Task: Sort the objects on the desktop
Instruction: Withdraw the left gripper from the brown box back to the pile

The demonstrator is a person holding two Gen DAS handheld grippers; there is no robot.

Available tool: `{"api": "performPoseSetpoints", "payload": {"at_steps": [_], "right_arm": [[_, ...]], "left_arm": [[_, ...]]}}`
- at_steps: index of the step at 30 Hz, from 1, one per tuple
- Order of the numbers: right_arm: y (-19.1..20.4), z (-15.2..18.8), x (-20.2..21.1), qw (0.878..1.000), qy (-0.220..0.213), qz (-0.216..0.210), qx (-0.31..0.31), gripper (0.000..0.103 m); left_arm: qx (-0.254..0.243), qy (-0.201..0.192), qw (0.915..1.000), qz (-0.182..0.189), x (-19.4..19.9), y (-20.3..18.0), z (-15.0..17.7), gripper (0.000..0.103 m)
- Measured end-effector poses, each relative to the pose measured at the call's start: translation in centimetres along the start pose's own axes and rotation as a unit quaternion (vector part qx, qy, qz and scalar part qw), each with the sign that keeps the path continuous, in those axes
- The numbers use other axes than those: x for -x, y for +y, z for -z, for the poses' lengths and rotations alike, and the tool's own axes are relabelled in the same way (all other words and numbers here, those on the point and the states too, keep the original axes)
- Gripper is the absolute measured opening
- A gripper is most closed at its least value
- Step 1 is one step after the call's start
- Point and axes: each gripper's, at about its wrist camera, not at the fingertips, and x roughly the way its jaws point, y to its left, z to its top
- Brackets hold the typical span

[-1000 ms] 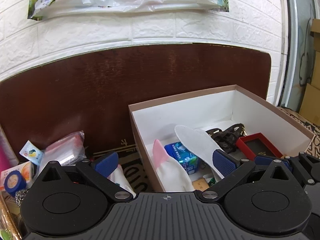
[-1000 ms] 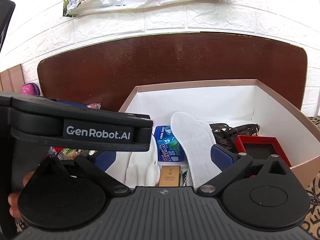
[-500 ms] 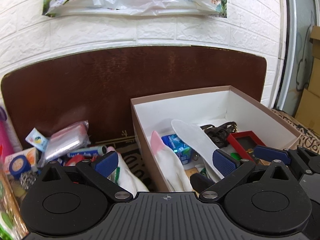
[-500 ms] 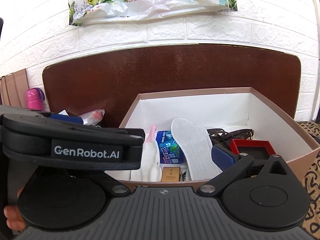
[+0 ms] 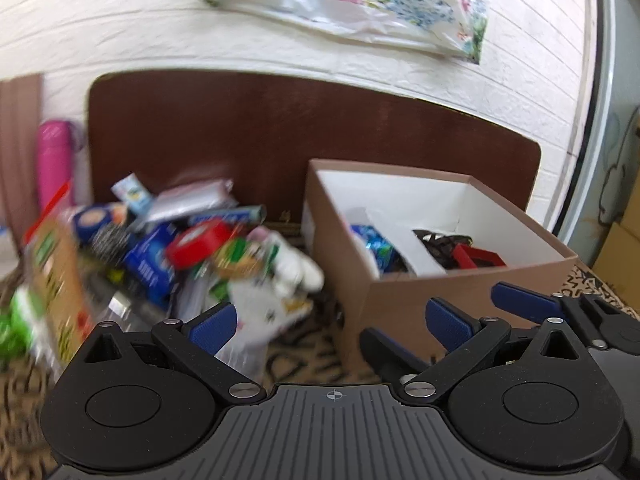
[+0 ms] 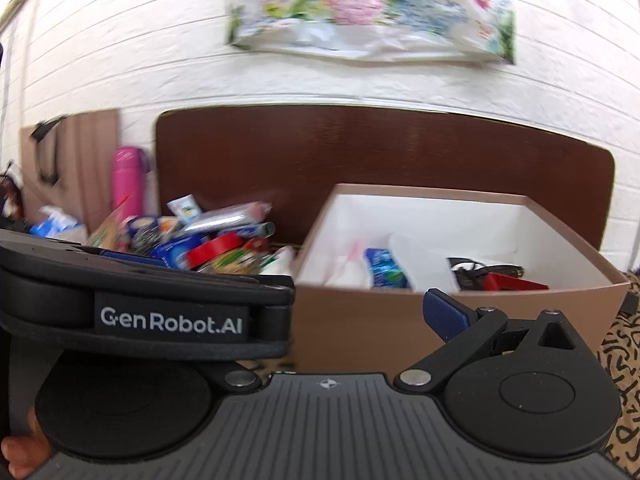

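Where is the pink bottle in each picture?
Left wrist view: the pink bottle stands at the far left edge, against the wall, behind the pile of things.
Right wrist view: the pink bottle stands left of middle, just left of the dark brown board.
Shared landmark: the brown box with white inside sits to the right of the bottle in both views.

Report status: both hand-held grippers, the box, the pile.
Left hand-held gripper open, empty. Right hand-held gripper open, empty. Box partly filled; pile beside it unsorted. Nothing blocking.
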Motion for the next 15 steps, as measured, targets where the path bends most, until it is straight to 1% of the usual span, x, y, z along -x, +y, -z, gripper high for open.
{"api": "performPoseSetpoints", "payload": {"at_steps": [3, 7, 10, 15], "right_arm": [[2.0, 1.2, 0.5, 1.0, 0.01, -0.019, 0.013, 0.102], [4.2, 2.7, 0.8, 0.998, 0.027, -0.06, 0.013, 0.102], [5.8, 3.3, 0.8, 0.996, 0.037, -0.085, 0.018, 0.102], [8.1, 4.0, 0.3, 0.991, 0.054, -0.113, 0.036, 0.102]], "left_arm": [[0.016, 0.002, 0.9997, -0.016, 1.6, 1.4, 2.0, 0.103], [0.025, 0.016, 0.9991, -0.031, 3.3, 3.8, 4.0, 0.103], [0.03, 0.018, 0.9977, -0.057, 4.7, 5.9, 4.9, 0.103], [0.068, 0.005, 0.9926, -0.1, 6.6, 10.4, 5.4, 0.103]]}}
